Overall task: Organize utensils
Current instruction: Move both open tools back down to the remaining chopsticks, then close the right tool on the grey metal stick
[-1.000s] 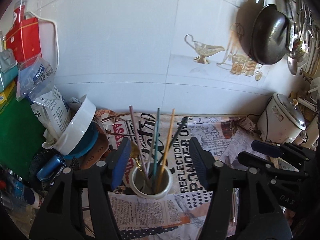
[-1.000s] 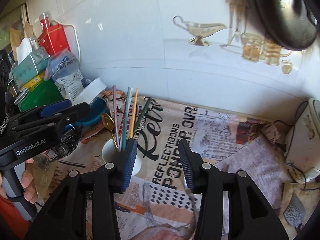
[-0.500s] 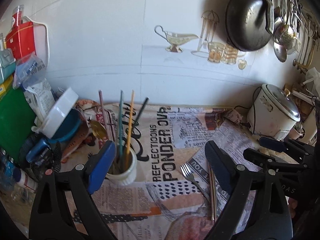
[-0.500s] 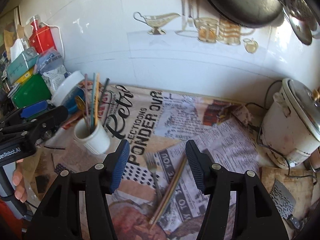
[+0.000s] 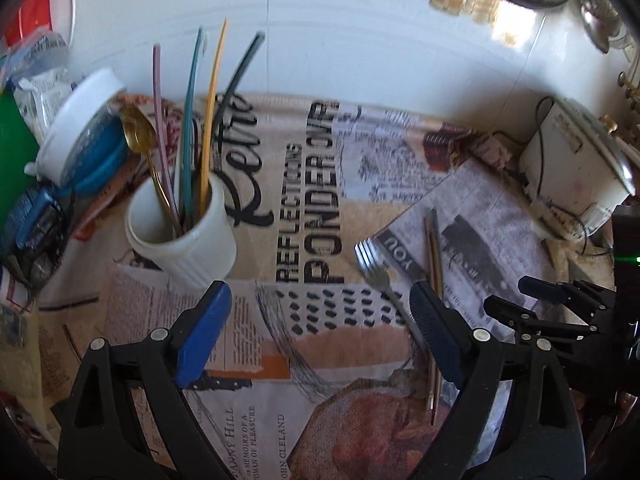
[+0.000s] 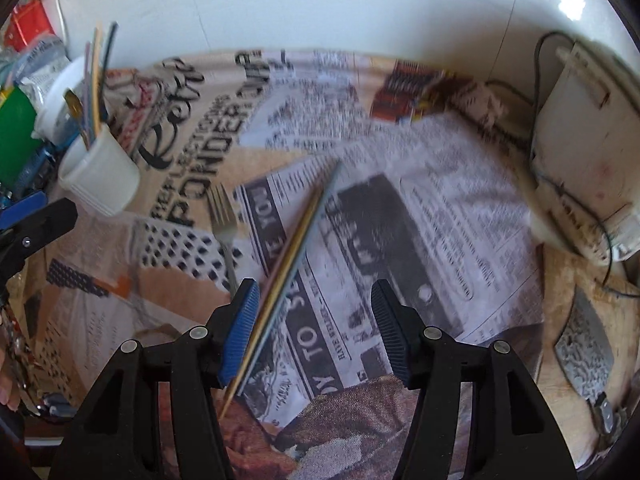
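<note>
Both grippers have dropped toward the newspaper-covered counter (image 5: 328,344) since a second ago, and their jaws have just been opening with nothing between them. From where I stand, the left gripper (image 5: 320,324) hangs with its fingers wide apart, empty, just in front of the white cup (image 5: 182,236) that already holds chopsticks and a gold spoon (image 5: 138,132). The right gripper (image 6: 314,330) has its fingers partly apart, also empty, over the loose chopsticks (image 6: 296,248) lying flat on the paper; its left finger sits right beside them. A fork (image 6: 223,216) lies just to their left. My worry is the thin sticks lie flush on soft paper: a closing pinch could pin the sheet, roll them aside or catch only one. The fork is close enough to get nudged.
</note>
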The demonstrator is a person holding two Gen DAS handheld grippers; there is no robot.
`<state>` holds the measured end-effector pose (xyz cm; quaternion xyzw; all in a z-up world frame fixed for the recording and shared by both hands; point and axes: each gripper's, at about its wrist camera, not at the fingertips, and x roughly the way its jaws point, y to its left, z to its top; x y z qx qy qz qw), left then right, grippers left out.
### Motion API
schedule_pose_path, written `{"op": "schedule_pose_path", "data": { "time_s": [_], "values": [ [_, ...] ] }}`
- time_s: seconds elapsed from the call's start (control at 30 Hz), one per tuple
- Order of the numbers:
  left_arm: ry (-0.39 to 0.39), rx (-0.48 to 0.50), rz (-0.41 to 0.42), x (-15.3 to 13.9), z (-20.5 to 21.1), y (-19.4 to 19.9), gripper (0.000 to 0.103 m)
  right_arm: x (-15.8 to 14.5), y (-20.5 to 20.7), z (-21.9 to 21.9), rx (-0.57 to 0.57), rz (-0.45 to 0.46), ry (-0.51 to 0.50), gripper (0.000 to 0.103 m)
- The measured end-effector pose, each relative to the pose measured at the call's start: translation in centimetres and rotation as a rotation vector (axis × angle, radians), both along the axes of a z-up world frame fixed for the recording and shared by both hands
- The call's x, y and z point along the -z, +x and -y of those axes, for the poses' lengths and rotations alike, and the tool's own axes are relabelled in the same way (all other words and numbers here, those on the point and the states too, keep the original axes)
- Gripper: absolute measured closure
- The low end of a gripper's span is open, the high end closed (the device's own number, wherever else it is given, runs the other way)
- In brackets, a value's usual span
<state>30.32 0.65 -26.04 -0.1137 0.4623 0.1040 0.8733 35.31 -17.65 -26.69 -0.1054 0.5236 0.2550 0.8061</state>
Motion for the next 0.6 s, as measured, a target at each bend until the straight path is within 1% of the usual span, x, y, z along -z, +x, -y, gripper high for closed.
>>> {"op": "schedule_pose_path", "data": {
  "time_s": [0.1,0.27,0.33,0.4,0.47,0.6],
  "values": [
    [0.005,-0.006,-0.041,1.9,0.3,0.1,0.013,1.9,0.1,-0.2,-0.001,-0.023,-0.027,0.049],
    [-0.004,-0.015,-0.084,3.8,0.8,0.1,0.013,4.0,0.3,-0.4,-0.012,-0.071,-0.03,0.05],
    [-0.016,-0.017,-0.096,4.3,0.9,-0.1,0.013,4.5,0.1,-0.6,-0.03,-0.091,-0.029,0.057],
    [-0.018,-0.022,-0.103,4.5,1.1,-0.3,0.013,5.0,0.1,-1.1,-0.044,-0.106,-0.037,0.068],
    [-0.017,-0.024,-0.107,4.6,1.2,-0.5,0.013,5.3,0.0,-1.3,-0.055,-0.116,-0.038,0.073],
    [-0.015,-0.03,-0.113,4.8,1.3,-0.8,0.013,5.4,-0.1,-1.1,-0.049,-0.136,-0.016,0.073]
  ]
}}
